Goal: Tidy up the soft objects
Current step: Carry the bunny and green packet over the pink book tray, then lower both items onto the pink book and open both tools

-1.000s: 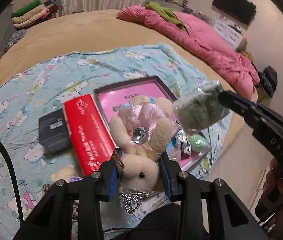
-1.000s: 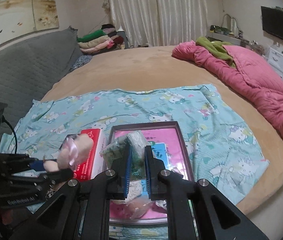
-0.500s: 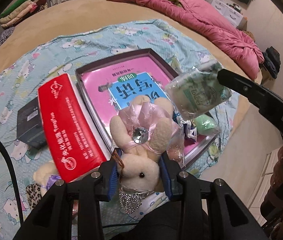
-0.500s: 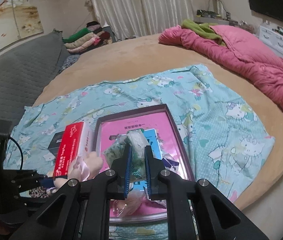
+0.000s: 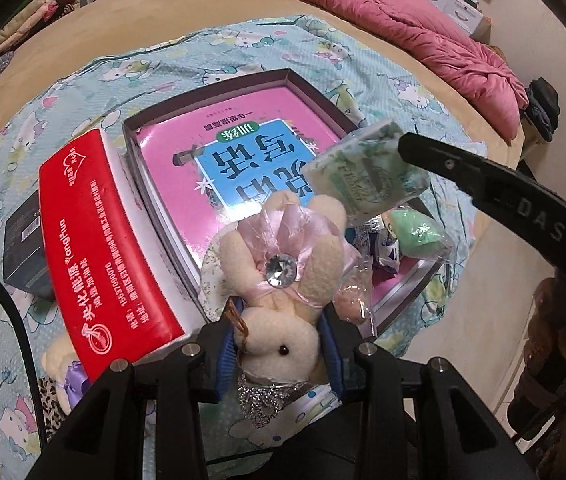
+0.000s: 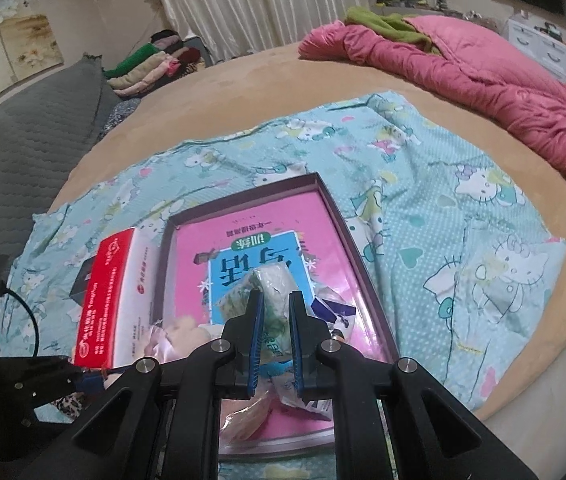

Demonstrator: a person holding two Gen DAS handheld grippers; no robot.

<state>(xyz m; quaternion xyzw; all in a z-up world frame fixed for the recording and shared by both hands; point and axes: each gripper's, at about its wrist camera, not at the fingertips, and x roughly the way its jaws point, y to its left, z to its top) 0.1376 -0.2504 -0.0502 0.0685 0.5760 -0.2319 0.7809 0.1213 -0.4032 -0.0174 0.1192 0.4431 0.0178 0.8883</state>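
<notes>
My left gripper (image 5: 279,346) is shut on a cream plush bunny (image 5: 283,264) with a pink bow and a gem, held over the near edge of a shallow dark box (image 5: 219,92). A pink book (image 5: 243,160) lies in the box. My right gripper (image 6: 277,312) is shut on a green-and-white tissue pack (image 6: 273,284), which also shows in the left wrist view (image 5: 367,180), held above the book. A green soft item in plastic (image 5: 415,236) and small wrapped packets (image 5: 383,246) lie in the box's near corner.
A red tissue box (image 5: 103,240) lies left of the dark box, with a small black box (image 5: 23,240) beyond it. Another plush (image 5: 63,364) lies by the red box's near end. A Hello Kitty sheet (image 6: 443,200) covers the tan bed; a pink quilt (image 6: 463,64) lies far right.
Both grippers have moved forward and lower over the box, so the box and book look larger. The bunny and the tissue pack stay held.
</notes>
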